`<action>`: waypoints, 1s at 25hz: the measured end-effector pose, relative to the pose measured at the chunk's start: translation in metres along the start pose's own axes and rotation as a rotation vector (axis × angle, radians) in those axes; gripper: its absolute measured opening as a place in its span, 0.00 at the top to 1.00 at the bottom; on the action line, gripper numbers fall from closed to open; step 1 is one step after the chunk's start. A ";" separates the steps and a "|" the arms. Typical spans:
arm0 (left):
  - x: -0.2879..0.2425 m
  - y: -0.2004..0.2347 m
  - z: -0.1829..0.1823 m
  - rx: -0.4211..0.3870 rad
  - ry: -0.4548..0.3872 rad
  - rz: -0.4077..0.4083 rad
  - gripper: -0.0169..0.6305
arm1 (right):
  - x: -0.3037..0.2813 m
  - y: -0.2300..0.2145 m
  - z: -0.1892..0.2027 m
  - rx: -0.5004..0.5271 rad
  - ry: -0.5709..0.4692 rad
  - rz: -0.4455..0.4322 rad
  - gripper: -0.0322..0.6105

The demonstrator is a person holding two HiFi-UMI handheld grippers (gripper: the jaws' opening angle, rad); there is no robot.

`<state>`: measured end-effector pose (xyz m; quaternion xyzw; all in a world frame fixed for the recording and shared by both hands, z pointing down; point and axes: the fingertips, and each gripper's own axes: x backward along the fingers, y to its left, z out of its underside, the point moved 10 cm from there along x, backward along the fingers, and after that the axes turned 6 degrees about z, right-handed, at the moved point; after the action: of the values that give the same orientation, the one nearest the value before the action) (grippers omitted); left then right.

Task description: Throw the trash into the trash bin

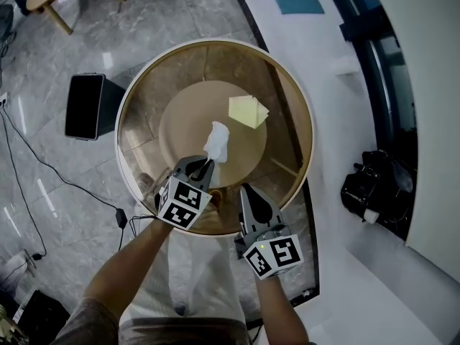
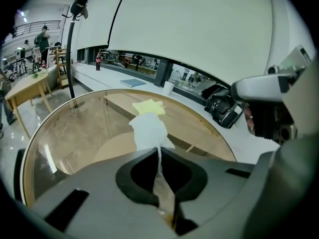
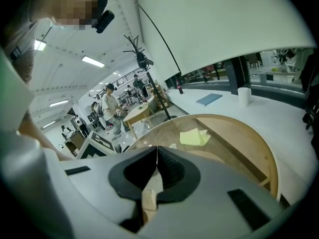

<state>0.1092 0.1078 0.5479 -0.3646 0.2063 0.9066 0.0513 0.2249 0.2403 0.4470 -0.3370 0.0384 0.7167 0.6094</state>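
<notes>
Head view looks down on a round table [image 1: 310, 131] with a clear glass top, a pale rim and a light wooden base showing through the glass. The left gripper [image 1: 208, 164] reaches in over the table's near edge, its jaws closed tight on the lower end of a white tissue [image 1: 216, 141]. The tissue is soft and crumpled, pinched thin at the jaws and flaring into a loose wad above the table's middle. Beyond it, toward the table's far side, a pale yellow sheet of paper [image 1: 248, 111] lies creased on the glass. The right gripper [image 1: 248, 192] hangs over the table's near rim, jaws pressed together with nothing between them.
</notes>
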 end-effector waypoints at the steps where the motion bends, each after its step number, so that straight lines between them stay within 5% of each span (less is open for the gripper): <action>1: 0.003 0.003 -0.002 0.008 -0.013 -0.006 0.94 | -0.004 0.002 -0.001 0.005 0.004 -0.008 0.92; 12: 0.063 0.059 -0.007 0.097 -0.137 -0.084 0.94 | -0.064 0.057 -0.019 0.079 0.038 -0.104 0.92; 25: 0.174 0.178 0.042 0.235 -0.223 -0.230 0.94 | -0.155 0.191 -0.015 0.146 0.106 -0.245 0.92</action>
<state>-0.0875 -0.0473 0.5164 -0.2748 0.2608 0.8992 0.2191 0.0640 0.0537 0.4497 -0.3315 0.0810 0.6133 0.7123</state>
